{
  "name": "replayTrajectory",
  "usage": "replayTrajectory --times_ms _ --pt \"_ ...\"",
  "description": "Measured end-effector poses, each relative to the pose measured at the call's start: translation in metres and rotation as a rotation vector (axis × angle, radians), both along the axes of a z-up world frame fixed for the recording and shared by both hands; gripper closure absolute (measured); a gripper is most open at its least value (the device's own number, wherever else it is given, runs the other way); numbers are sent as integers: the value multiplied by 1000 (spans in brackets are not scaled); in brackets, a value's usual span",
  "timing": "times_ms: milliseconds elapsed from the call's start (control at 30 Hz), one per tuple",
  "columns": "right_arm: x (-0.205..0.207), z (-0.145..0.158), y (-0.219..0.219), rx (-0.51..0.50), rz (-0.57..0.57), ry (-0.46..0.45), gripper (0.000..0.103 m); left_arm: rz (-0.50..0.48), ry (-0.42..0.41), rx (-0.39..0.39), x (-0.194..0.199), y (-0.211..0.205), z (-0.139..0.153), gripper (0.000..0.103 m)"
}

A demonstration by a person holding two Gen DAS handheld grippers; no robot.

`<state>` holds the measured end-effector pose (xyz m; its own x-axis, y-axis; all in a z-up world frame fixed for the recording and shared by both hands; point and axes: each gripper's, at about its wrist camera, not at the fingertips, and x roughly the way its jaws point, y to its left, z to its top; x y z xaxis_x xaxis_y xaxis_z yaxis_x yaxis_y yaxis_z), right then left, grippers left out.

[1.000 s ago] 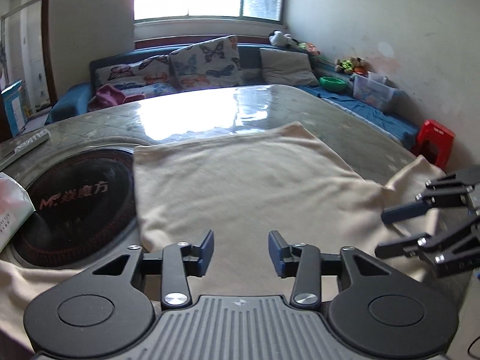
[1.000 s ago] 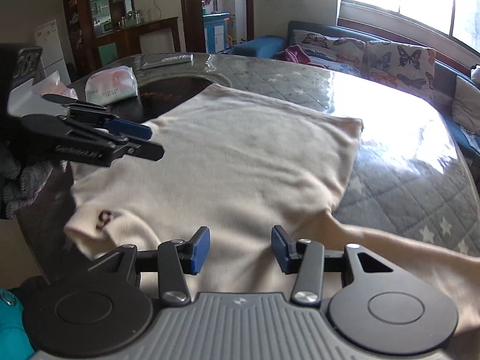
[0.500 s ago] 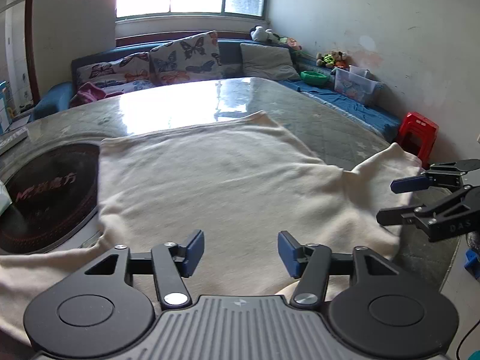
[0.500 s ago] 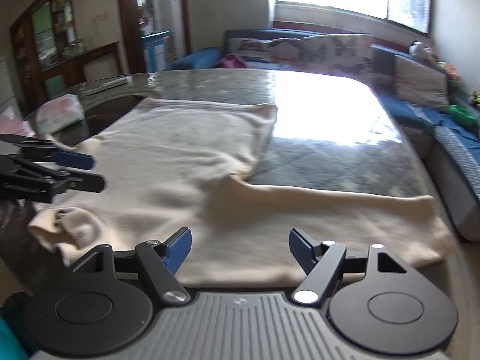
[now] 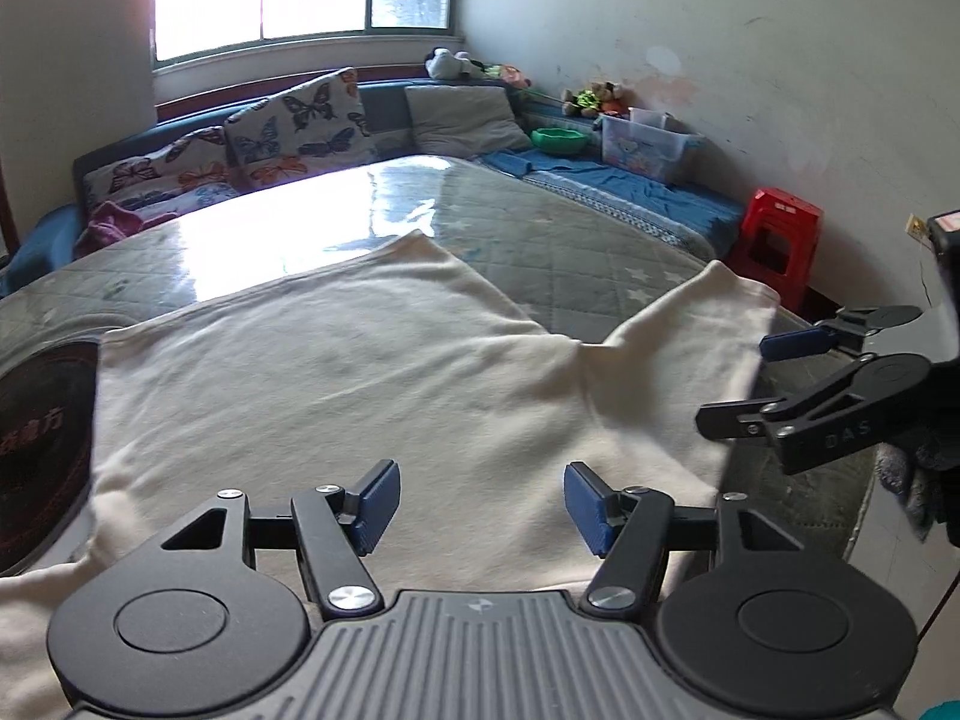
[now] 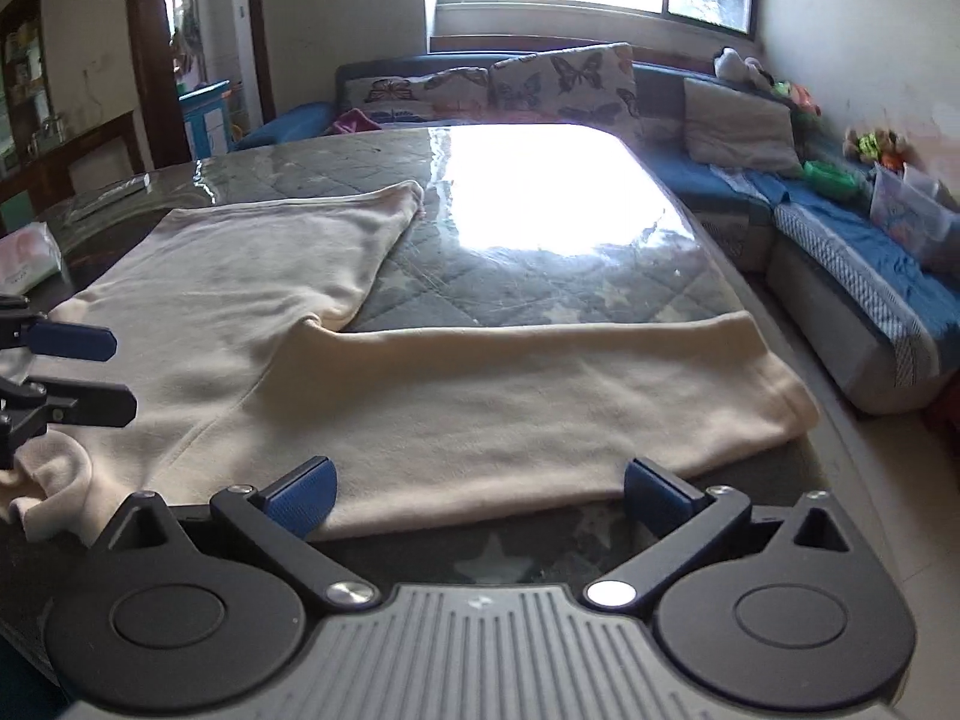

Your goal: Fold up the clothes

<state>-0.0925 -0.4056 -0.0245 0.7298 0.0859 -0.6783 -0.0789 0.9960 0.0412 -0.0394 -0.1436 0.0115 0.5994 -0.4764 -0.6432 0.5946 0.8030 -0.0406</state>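
A cream long-sleeved garment (image 5: 336, 372) lies spread flat on the quilted, glass-topped table (image 5: 570, 240). One sleeve (image 6: 540, 396) stretches out toward the table's right edge. My left gripper (image 5: 483, 504) hovers over the garment's near part, its jaws opening, and the blue pads press on nothing. In the right wrist view it shows at the left edge as the left gripper (image 6: 114, 375). My right gripper (image 6: 480, 495) stands at the sleeve's near edge, jaws opening wide, nothing gripped. It also appears as the right gripper (image 5: 738, 384) just past the sleeve's cuff.
A dark round inset (image 5: 36, 438) sits in the table on the left, partly under the cloth. A tissue pack (image 6: 24, 258) lies beyond it. A sofa with butterfly cushions (image 5: 300, 120) runs behind the table, and a red stool (image 5: 780, 240) stands off its right edge.
Both grippers' jaws have spread wider, the right one far more. Both have moved to the right along the table's near edge, and the outstretched sleeve now fills the right wrist view.
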Motion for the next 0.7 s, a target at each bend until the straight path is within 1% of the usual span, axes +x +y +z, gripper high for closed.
replayTrajectory --times_ms 100,200,267,300,367,433,467,500,667,700 --pt "-1 0 -5 3 -23 -8 0 -17 2 8 -1 -6 -2 38" --pt "-2 6 -21 18 -91 -33 0 -21 3 10 -2 -10 -2 36" --pt "0 7 -34 20 -144 -31 4 -22 5 11 -2 -11 -2 36" --pt "2 8 -40 19 -170 -30 9 -22 4 12 -2 -11 -3 36" --pt "5 7 -53 12 -222 -22 11 -24 1 10 -2 -12 -2 36" --pt "8 4 -66 9 -271 -15 19 -23 1 6 -2 -13 -1 36" --pt "9 3 -71 10 -291 -13 21 -23 0 6 -1 -14 -1 36" --pt "10 3 -77 10 -313 -12 24 -24 -1 7 -1 -15 0 36" --pt "17 2 -95 31 -372 -29 41 -25 -4 10 -1 -18 0 36" --pt "18 2 -96 30 -379 -31 47 -25 -4 11 0 -19 0 36"
